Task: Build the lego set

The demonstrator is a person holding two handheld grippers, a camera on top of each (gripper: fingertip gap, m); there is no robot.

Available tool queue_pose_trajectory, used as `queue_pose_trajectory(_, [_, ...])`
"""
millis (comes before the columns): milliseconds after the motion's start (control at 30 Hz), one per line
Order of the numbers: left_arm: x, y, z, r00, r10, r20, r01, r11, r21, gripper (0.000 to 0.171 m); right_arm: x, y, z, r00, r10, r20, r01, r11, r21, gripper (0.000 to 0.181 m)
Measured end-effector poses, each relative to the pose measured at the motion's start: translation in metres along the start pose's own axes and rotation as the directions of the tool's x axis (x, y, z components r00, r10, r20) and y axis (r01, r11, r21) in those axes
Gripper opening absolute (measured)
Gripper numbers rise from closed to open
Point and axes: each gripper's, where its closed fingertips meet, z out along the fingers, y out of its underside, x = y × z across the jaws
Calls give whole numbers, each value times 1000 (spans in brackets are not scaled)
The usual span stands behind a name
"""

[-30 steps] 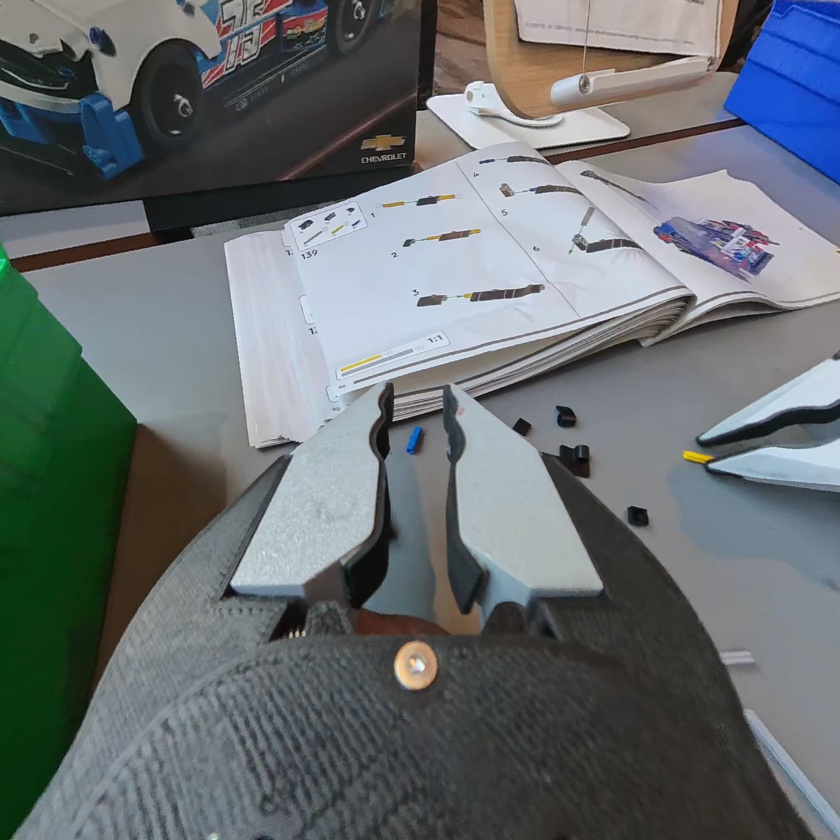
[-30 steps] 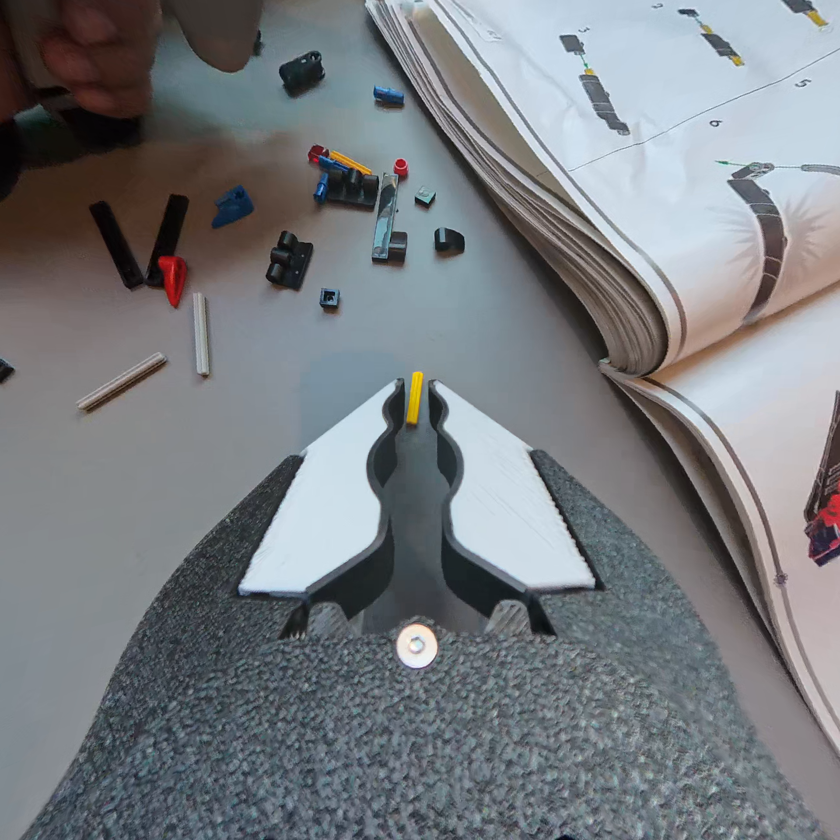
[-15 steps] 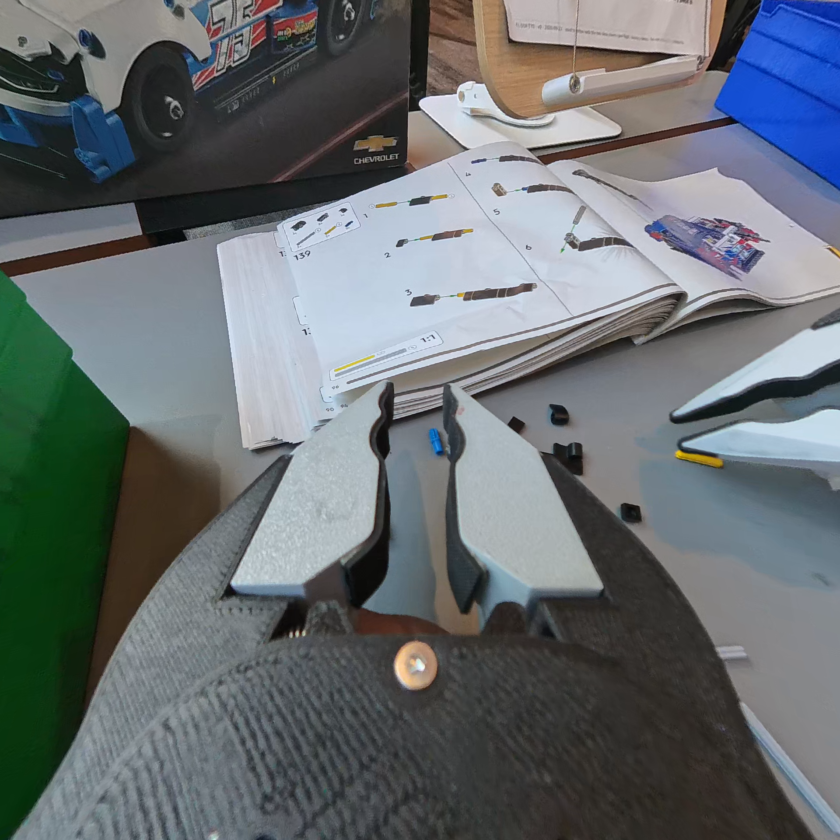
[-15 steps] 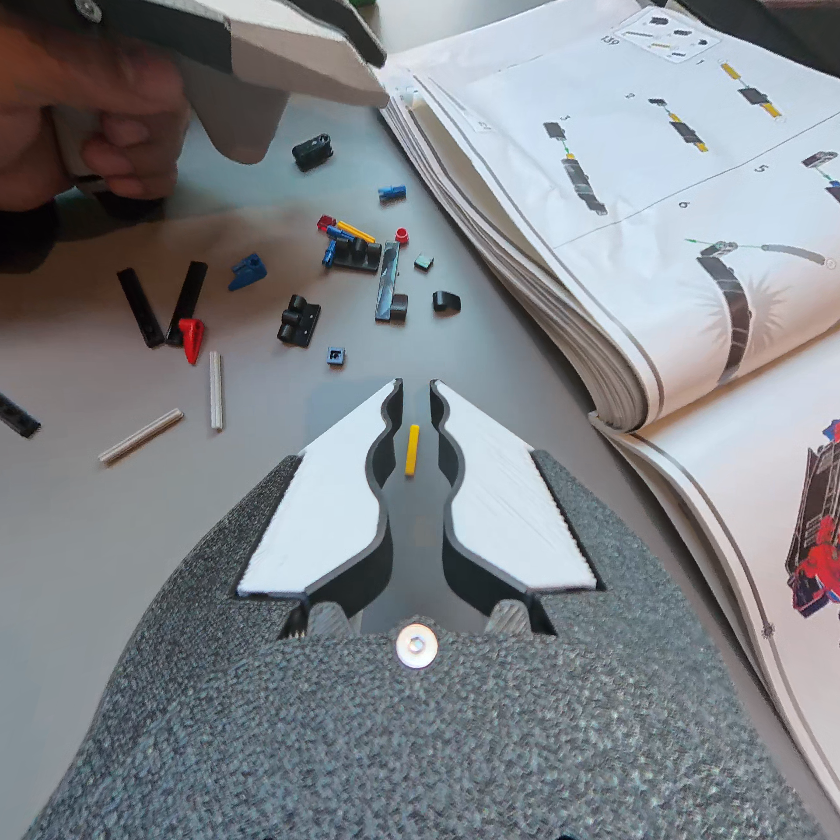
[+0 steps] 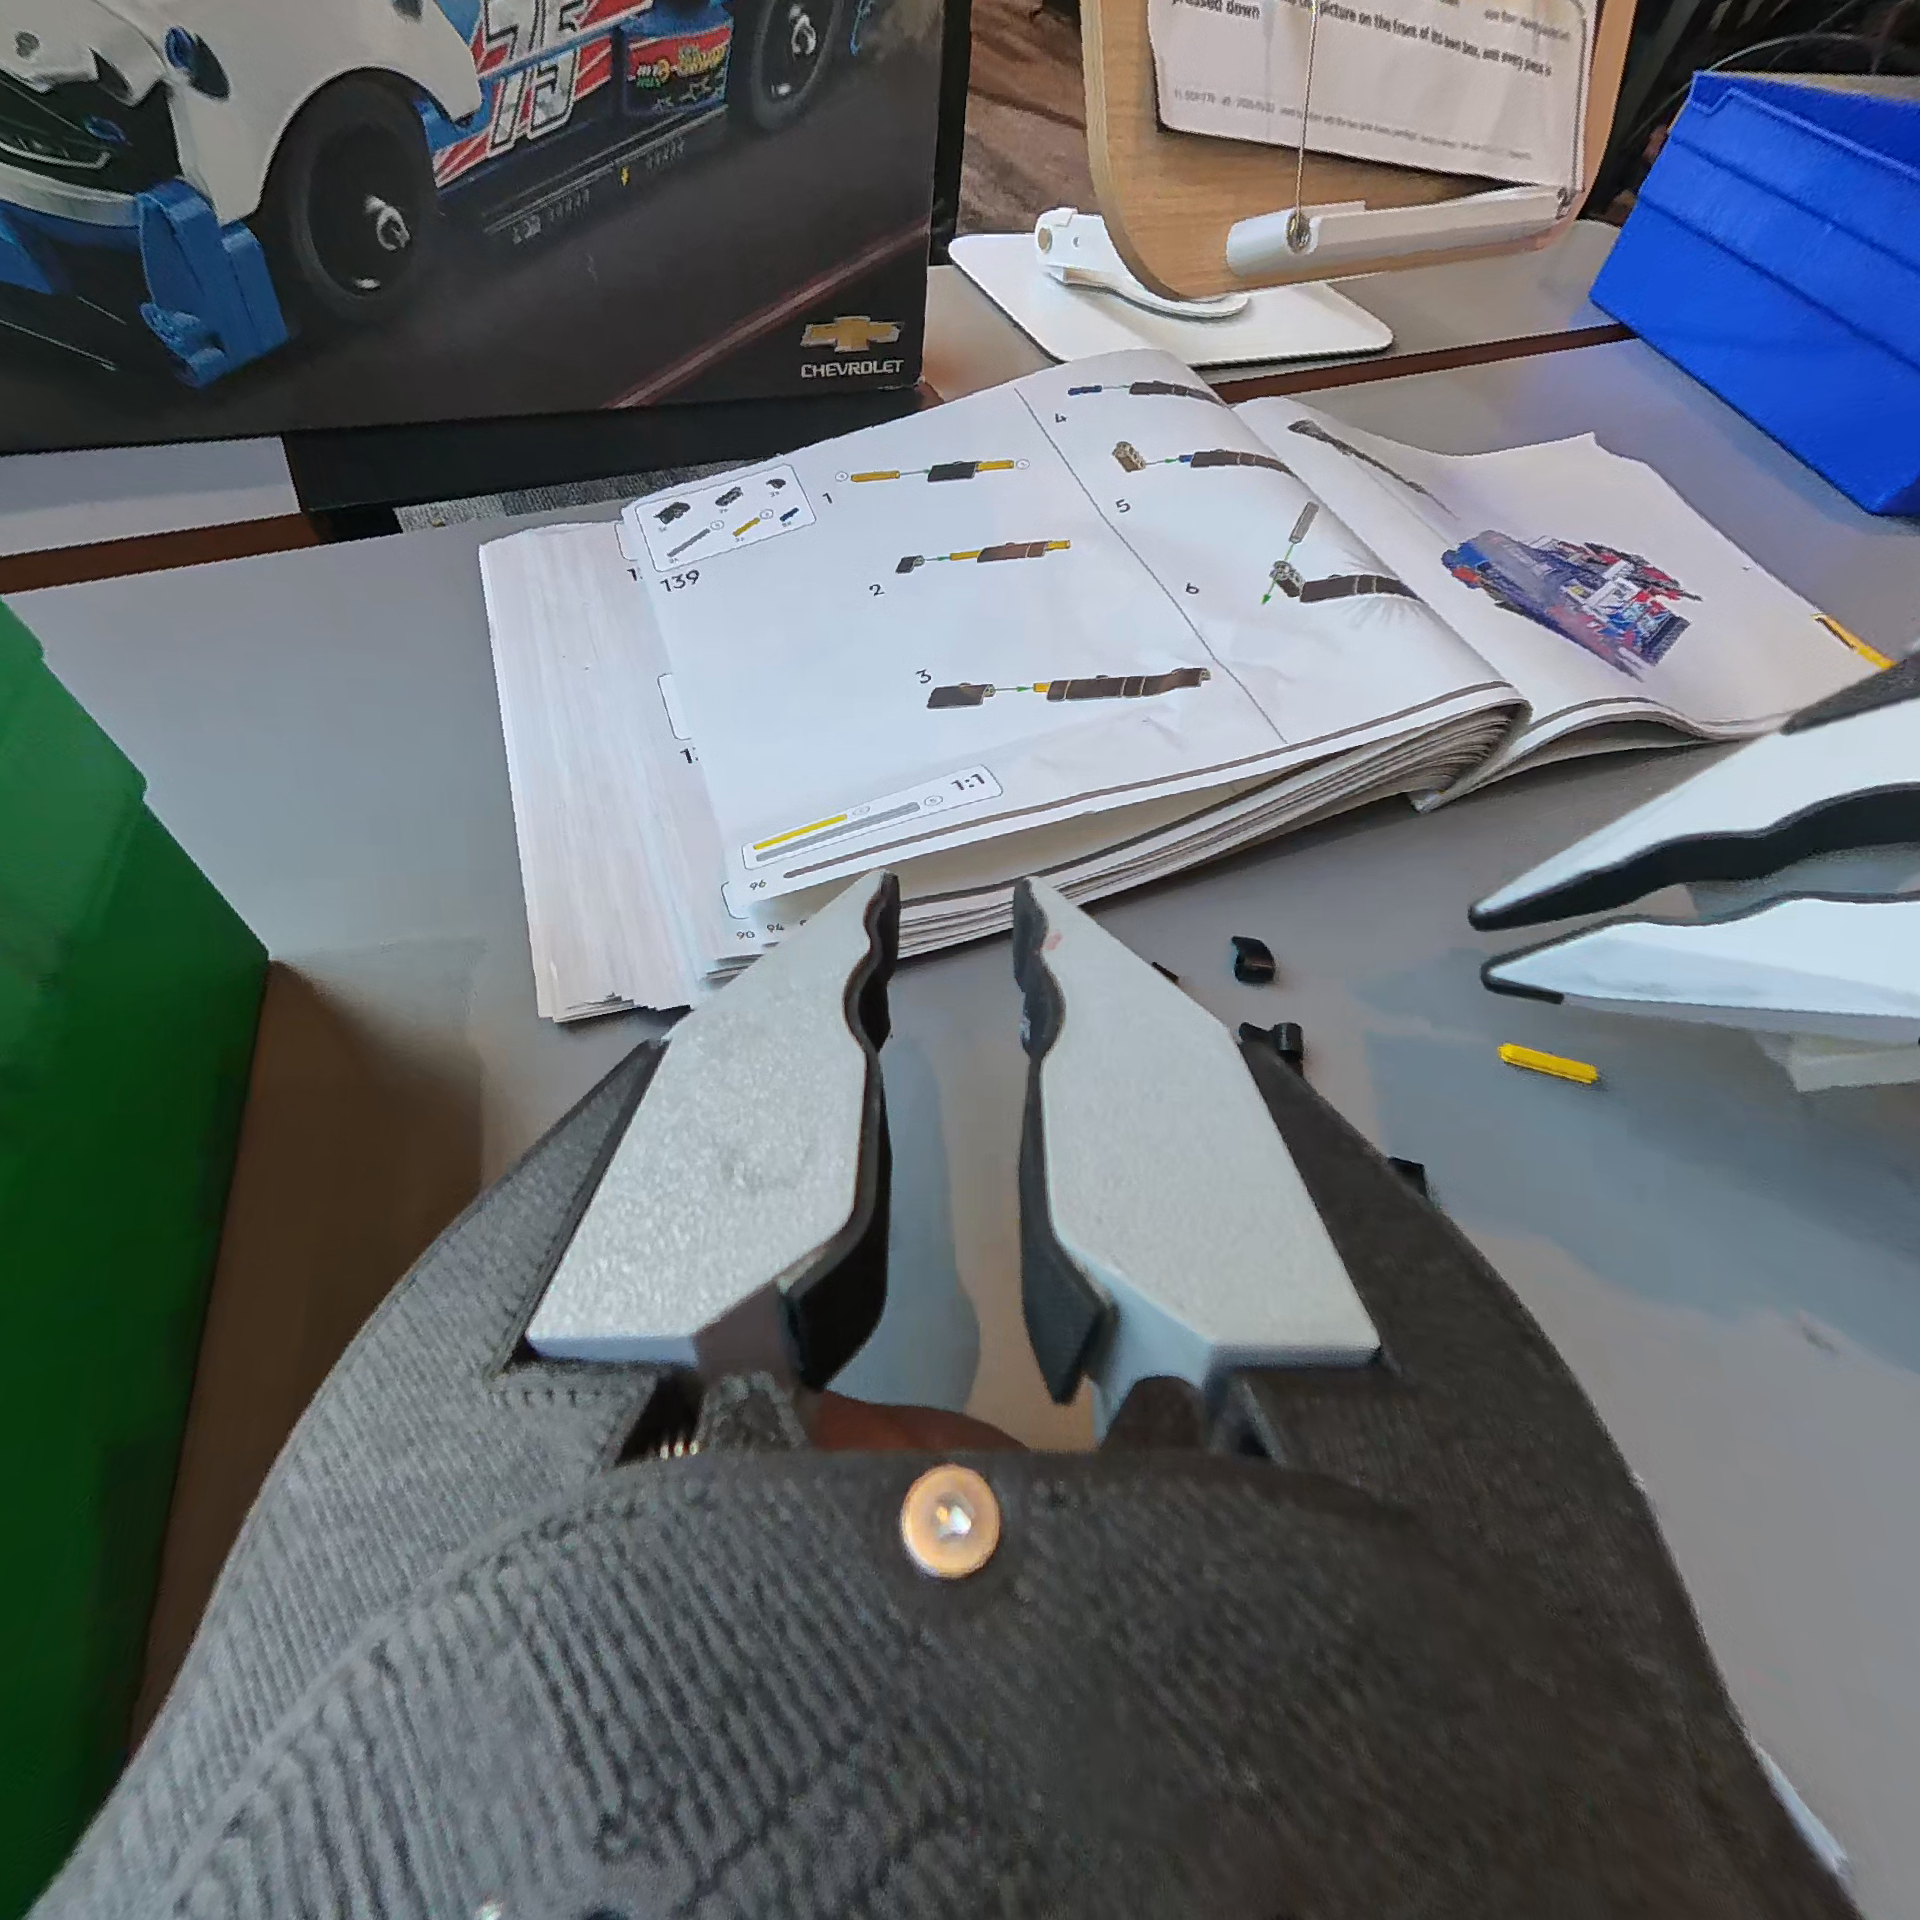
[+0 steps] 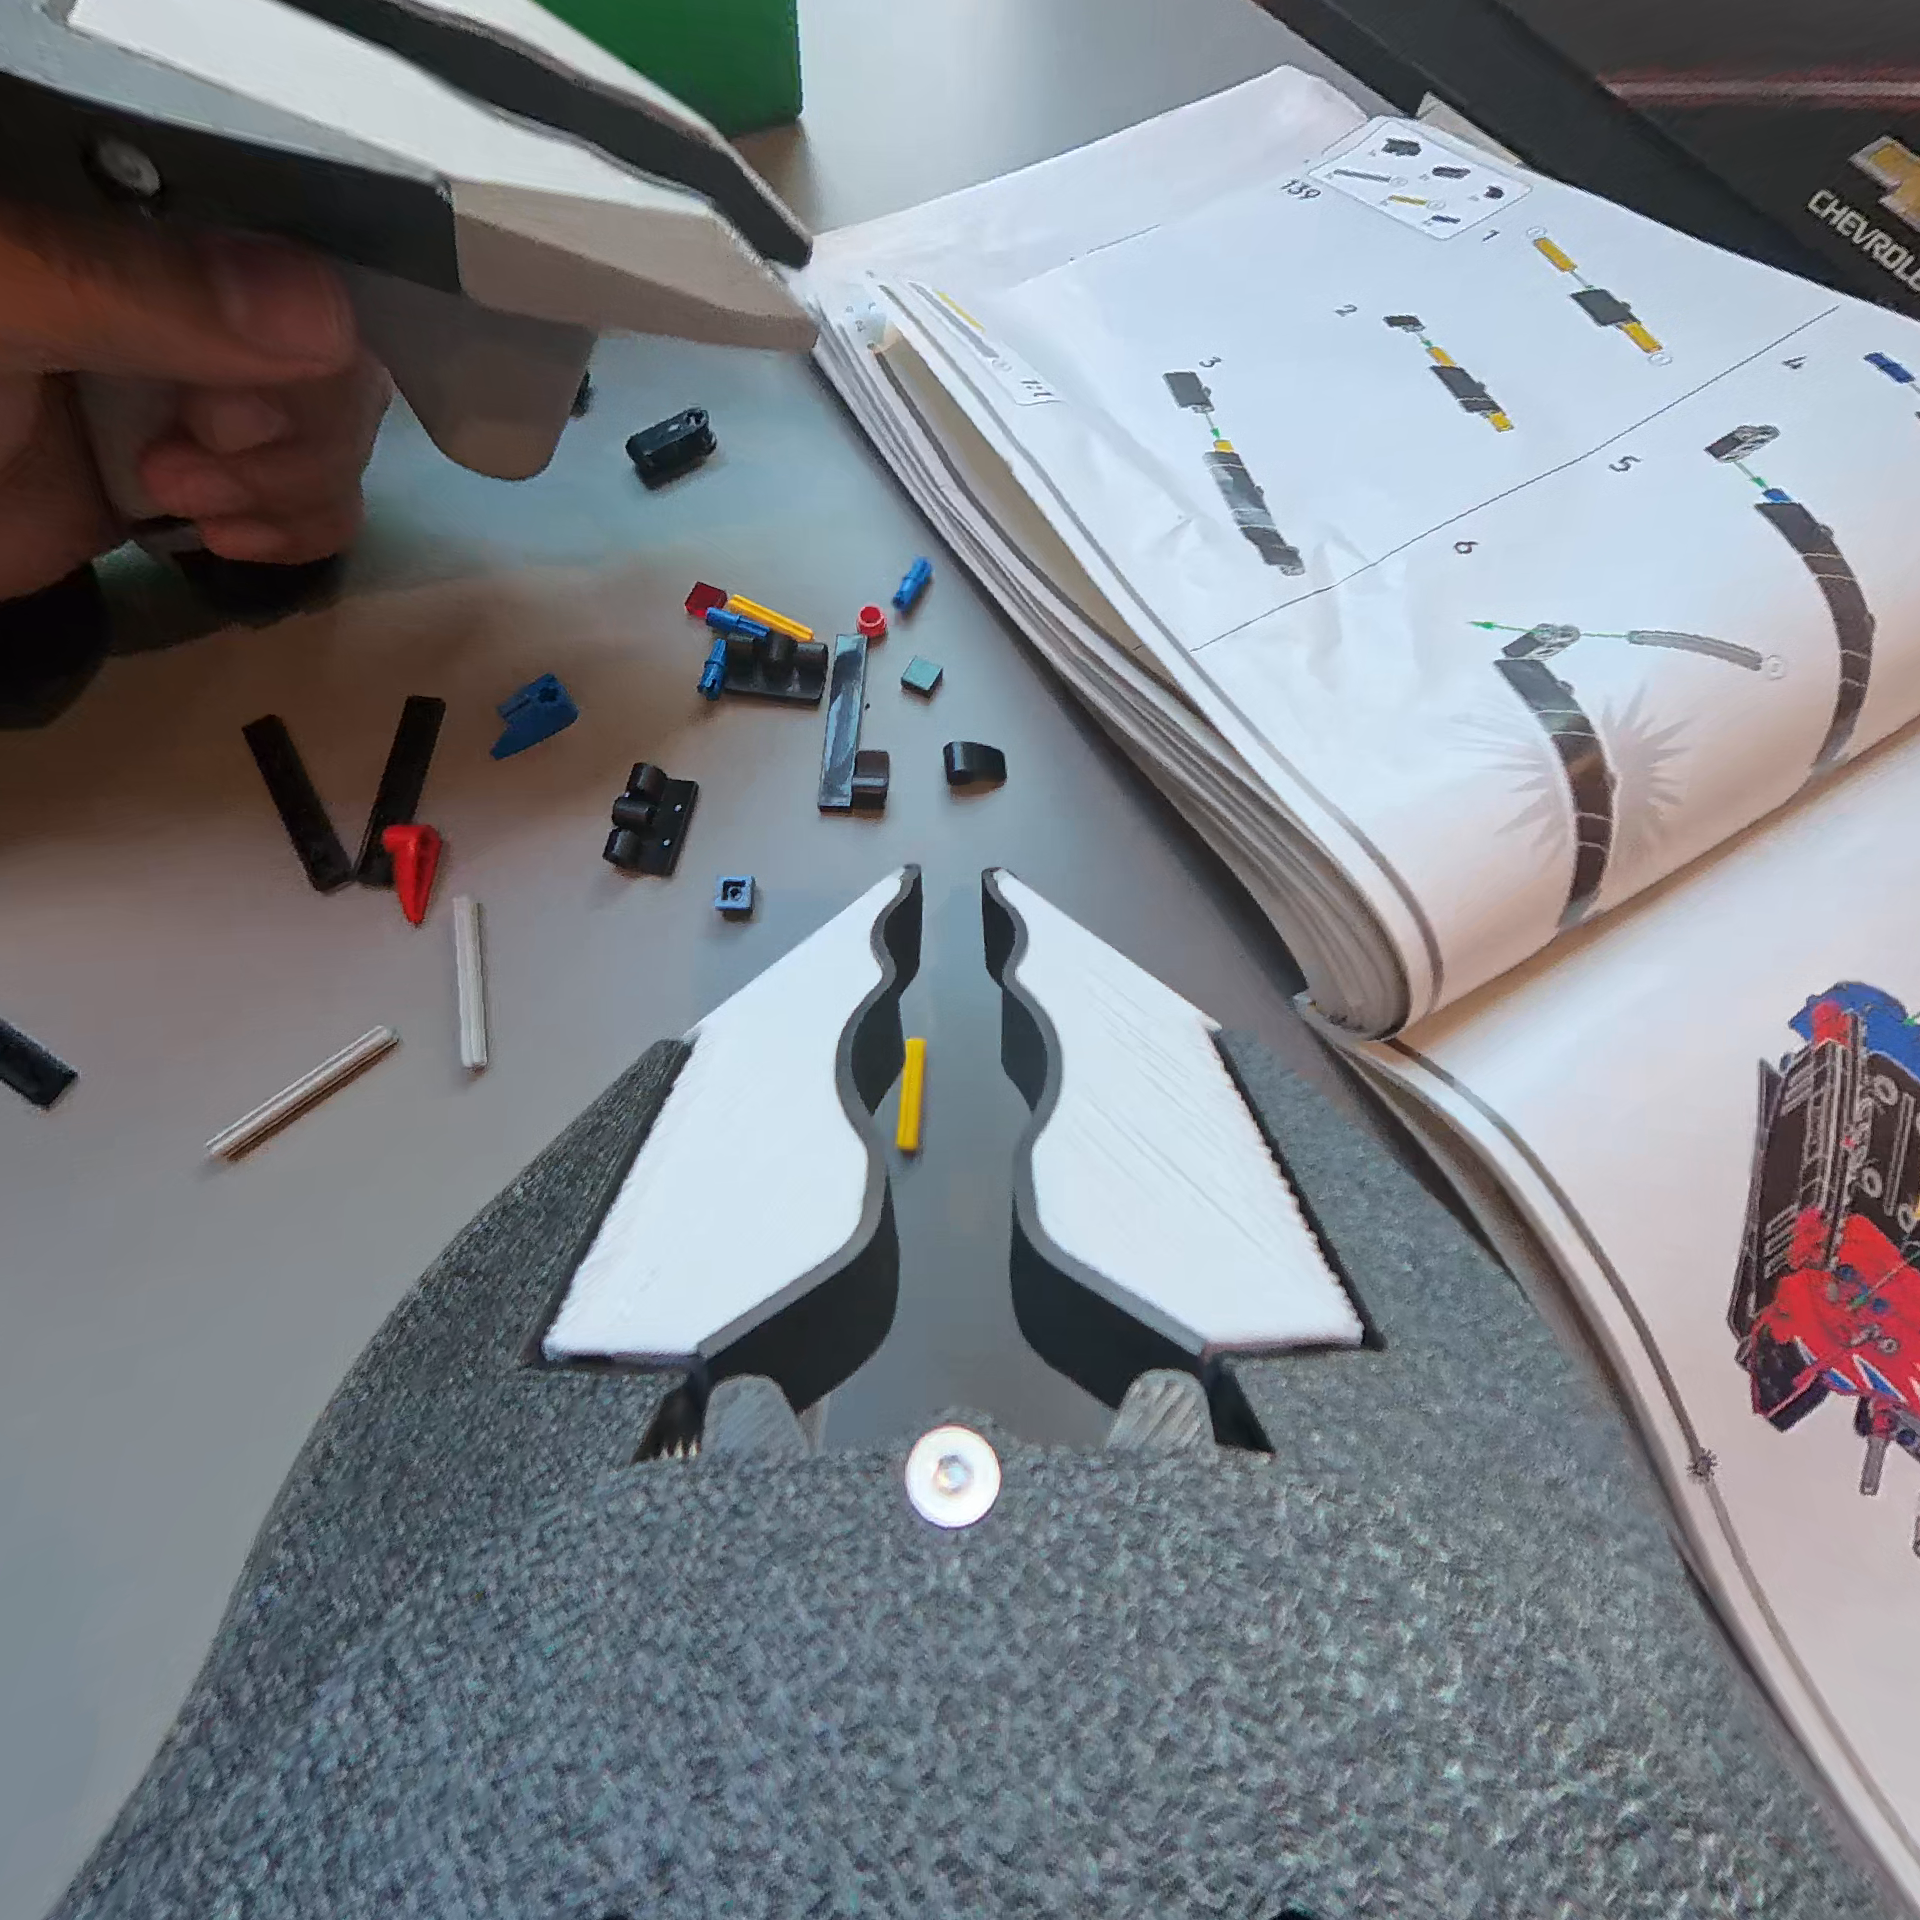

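Note:
My right gripper (image 6: 951, 883) is open and empty, held above the grey table. A short yellow axle (image 6: 911, 1091) lies on the table under the gap between its white fingers; it also shows in the left wrist view (image 5: 1548, 1065). My left gripper (image 5: 951, 904) is open and empty, its grey fingers close to the edge of the open instruction book (image 5: 1039, 644). Several loose Lego pieces lie beside the book: a blue pin (image 6: 912, 584), a black connector (image 6: 672, 445), a black clip block (image 6: 649, 821), a red wedge (image 6: 416, 862) and two grey axles (image 6: 470, 982).
A green bin (image 5: 83, 1143) stands at the left, a blue bin (image 5: 1787, 260) at the back right. The set's box (image 5: 468, 208) and a wooden paper stand (image 5: 1195, 281) are behind the book. A hand (image 6: 156, 395) holds the left gripper (image 6: 808, 296). The tips of one gripper are about 12 cm away from the tips of the other. The black connector (image 6: 672, 445) lies some 6 cm from my left tips, 15 cm from my right tips.
My right gripper opened, let go of the yellow axle and drew back from it; the axle now lies on the table. My left gripper moved forward towards the book's edge.

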Motion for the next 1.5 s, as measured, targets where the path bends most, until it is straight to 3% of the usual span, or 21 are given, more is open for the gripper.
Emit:
queue_pose_trajectory(433, [-3,-5,-3,999,28,25,-28,999,22,19,-9,22,-7,1000,14,8,-14,1000,-11,10])
queue_pose_trajectory(600, [-5,-1,-1,999,30,33,-30,999,9,19,-8,4,-8,1000,-5,10,5,1000,18,10])
queue_pose_trajectory(800, [-2,-2,-1,999,34,29,-34,999,12,20,-9,-33,31,995,-100,29,101,994,-29,9])
queue_pose_trajectory(1000, [-7,-4,-2,999,14,33,-15,1000,18,20,-2,-36,80,983,-182,15,182,967,-181,11])
queue_pose_trajectory(1500, [-2,-10,-7,999,-41,-17,41,999,33,21,2,-38,91,966,-251,69,260,937,-231,4])
